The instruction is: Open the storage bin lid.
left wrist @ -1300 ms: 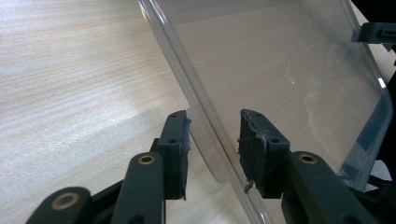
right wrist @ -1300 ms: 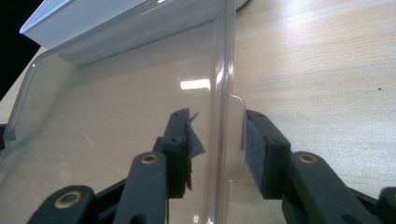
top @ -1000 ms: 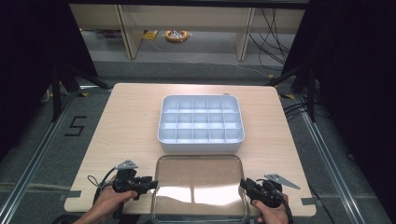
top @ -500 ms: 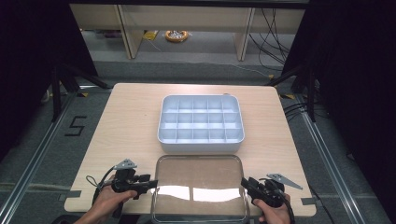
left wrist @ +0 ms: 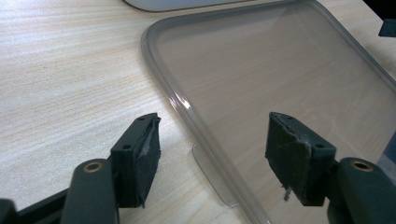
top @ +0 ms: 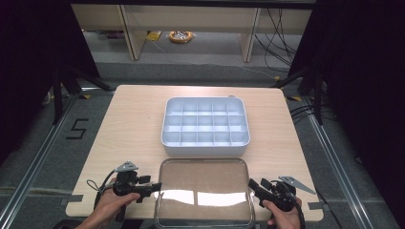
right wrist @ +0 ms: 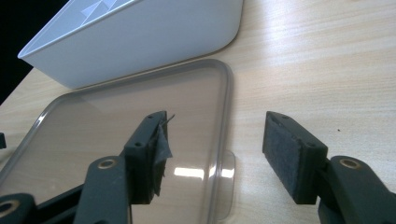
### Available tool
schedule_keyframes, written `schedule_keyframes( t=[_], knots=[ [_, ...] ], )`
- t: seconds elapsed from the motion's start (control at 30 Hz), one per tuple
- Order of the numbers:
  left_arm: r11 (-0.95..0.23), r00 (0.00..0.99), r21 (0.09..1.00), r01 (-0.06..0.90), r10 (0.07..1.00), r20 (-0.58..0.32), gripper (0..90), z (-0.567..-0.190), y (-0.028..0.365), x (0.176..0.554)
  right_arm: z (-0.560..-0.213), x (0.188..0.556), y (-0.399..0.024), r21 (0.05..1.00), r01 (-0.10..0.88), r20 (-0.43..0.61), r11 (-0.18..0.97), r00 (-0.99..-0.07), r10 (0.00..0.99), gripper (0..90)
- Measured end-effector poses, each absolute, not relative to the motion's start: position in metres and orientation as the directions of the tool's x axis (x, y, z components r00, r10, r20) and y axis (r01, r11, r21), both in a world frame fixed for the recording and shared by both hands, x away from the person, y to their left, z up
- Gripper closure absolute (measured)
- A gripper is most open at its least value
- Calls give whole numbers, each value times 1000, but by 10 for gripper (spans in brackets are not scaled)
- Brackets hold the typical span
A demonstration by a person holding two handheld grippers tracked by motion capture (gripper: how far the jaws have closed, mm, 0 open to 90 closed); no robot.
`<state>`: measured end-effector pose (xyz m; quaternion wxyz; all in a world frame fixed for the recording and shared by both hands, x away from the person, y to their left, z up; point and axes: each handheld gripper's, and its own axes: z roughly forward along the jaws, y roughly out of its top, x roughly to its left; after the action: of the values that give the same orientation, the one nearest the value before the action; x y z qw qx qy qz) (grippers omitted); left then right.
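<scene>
Tool jaws on both sides have just been opening, and now they stand apart with nothing clamped: the left tool (top: 152, 187) sits at the left edge of the clear lid (top: 204, 193), the right tool (top: 253, 185) at its right edge. From the left gripper view, the lid's rim (left wrist: 187, 112) and its small side tab (left wrist: 212, 179) run between the two pads, yet neither pad presses on them. Same story from the right gripper view, where the lid's edge (right wrist: 223, 140) and a tab (right wrist: 227, 163) lie in the gap between the open jaws, untouched. So the lid lies flat on the surface (top: 129, 124), near the person's side, just in front of the white compartment tray (top: 206, 126) and very close to its near wall; whether the two actually touch is hard to call. The tray stands in the middle of the surface, uncovered, and its compartments look empty from the high view. My read: the lid is set down and released, so that part looks finished. If the job is uncovering the tray, it seems all but complete, with only the hands to pull clear. If the lid is meant to go on, then gripping, lifting and seating it are all ahead.
</scene>
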<state>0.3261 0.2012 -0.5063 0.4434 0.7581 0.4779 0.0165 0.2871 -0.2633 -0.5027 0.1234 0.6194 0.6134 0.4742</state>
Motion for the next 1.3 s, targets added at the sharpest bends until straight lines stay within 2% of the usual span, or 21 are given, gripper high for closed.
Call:
schedule_keyframes(
  t=[0.1,0.13,0.23,0.33,0.57,0.6,0.67,0.7,0.77,0.8,0.83,0.9,0.97,1.03,1.13,1.23,1.3],
  knots=[
    [-138,537,689,711,739,-406,323,-506,201,326,-503,288,-265,761,621,402,-185,-229,887,401],
    [-139,537,689,711,740,-405,321,-506,202,326,-499,283,-260,702,664,468,-257,-158,869,397],
    [-135,533,687,714,741,-409,314,-505,202,326,-497,282,-259,693,664,490,-282,-146,860,385],
    [-132,532,687,715,739,-412,309,-505,202,326,-499,284,-261,719,650,452,-249,-165,877,381],
    [-125,531,691,712,740,-414,304,-504,202,326,-494,280,-257,668,677,507,-309,-110,855,375],
    [-123,530,691,712,740,-414,303,-504,202,326,-497,282,-260,710,652,460,-266,-143,876,375],
    [-123,531,692,712,739,-415,302,-504,202,326,-495,281,-260,696,667,451,-265,-119,885,372],
    [-122,531,692,711,738,-416,301,-504,203,326,-496,282,-261,715,652,444,-253,-144,884,372],
    [-124,533,694,710,738,-413,299,-504,203,326,-494,281,-260,703,656,475,-277,-142,868,369],
    [-125,534,694,709,738,-413,298,-504,203,326,-492,279,-257,663,681,515,-311,-113,850,365],
    [-124,534,694,709,737,-414,298,-504,203,326,-495,281,-261,715,651,450,-254,-151,880,361],
    [-117,537,699,706,732,-419,295,-503,203,327,-497,284,-264,762,618,396,-195,-206,895,350],
    [-119,541,702,702,731,-417,289,-503,204,327,-495,282,-261,756,622,400,-204,-193,896,342],
    [-119,543,707,698,730,-414,284,-502,205,327,-494,282,-263,773,615,384,-158,-255,888,330],
    [-117,550,714,690,725,-413,277,-502,206,327,-492,280,-260,794,595,324,-125,-241,915,318],
    [-126,560,722,680,725,-401,270,-501,207,327,-490,277,-261,791,602,311,-110,-240,920,311],
    [-130,567,727,674,723,-396,266,-501,209,327,-490,274,-258,778,608,353,-156,-218,910,307]
  ],
)
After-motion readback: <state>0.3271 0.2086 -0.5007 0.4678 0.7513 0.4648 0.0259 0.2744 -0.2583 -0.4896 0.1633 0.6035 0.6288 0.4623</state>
